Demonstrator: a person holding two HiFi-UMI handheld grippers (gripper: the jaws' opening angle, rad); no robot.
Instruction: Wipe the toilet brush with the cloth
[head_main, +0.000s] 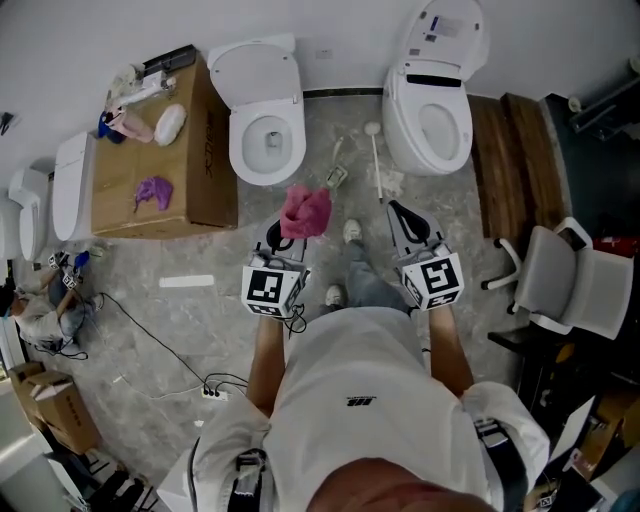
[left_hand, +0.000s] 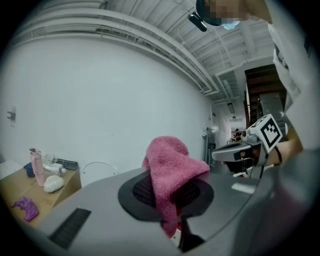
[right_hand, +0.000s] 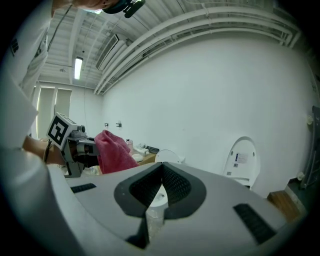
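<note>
Here, the fingers of the left gripper are pressed together on a crumpled pink terry cloth, which rises in a fold above the pads and hangs slightly below them. The fingers of the right gripper meet tip to tip; nothing is gripped between them, and only a pale sliver of the room shows through the gap behind the tips.

In the head view the left gripper and the right gripper are held side by side in front of the person, well apart, with the cloth projecting forward from the left one.

Beyond them, the white long-handled toilet brush lies on the grey marbled floor between two white ceramic toilets, nearer the right-hand one and ahead of the right gripper. Neither gripper nor the cloth touches it.

Progress: the cloth is in hand, but the brush is not yet taken up and wiping has not begun. What is left is probably to grasp the handle with the free gripper, bring the cloth against the brush, and rub along it.
</note>
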